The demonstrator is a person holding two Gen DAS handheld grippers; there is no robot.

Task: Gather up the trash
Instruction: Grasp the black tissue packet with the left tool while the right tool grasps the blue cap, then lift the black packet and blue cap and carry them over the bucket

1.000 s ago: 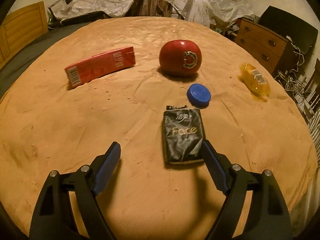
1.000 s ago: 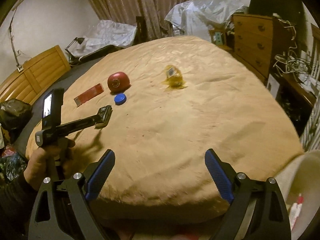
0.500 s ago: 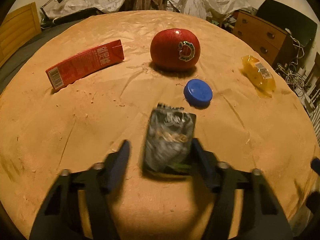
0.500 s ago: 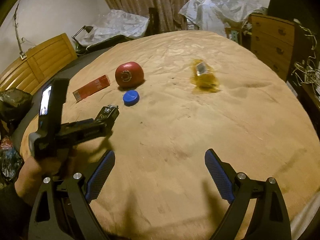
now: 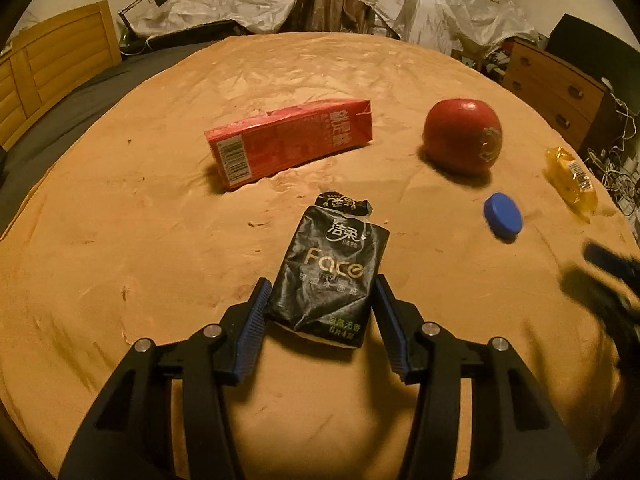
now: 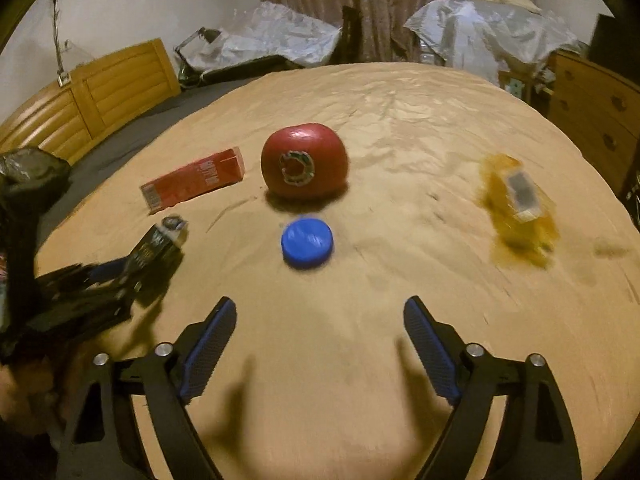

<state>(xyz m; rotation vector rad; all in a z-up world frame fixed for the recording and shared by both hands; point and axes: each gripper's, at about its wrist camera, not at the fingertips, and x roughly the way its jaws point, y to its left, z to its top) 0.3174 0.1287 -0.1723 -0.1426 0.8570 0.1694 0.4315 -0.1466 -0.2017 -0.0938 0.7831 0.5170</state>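
Note:
A black tissue pack [image 5: 332, 268] printed "Face" is clamped between the blue pads of my left gripper [image 5: 320, 280], just above the tan cover [image 5: 120, 240]. The right wrist view shows that gripper [image 6: 160, 248] at the left, holding the pack [image 6: 160, 240]. Beyond it lie a red carton [image 5: 288, 144], a round red fruit [image 5: 462, 140], a blue cap [image 5: 503, 220] and a yellow wrapper [image 5: 572, 180]. My right gripper [image 6: 320, 301] hovers low, its jaws closing on nothing. The blue cap [image 6: 307, 242] lies just ahead of it, with the fruit [image 6: 304, 166] behind and the wrapper [image 6: 520, 208] to the right.
A wooden board [image 5: 52, 60] stands at the left and a dresser [image 5: 560, 92] at the right. Plastic-covered heaps [image 5: 224, 8] and a curtain fill the back. A black bag [image 6: 28, 172] sits off the left edge. The cover drops away at its near and right edges.
My left jaws closed on the tissue pack and swung left with it. My right gripper travelled forward over the cover toward the blue cap, and its jaws narrowed a little.

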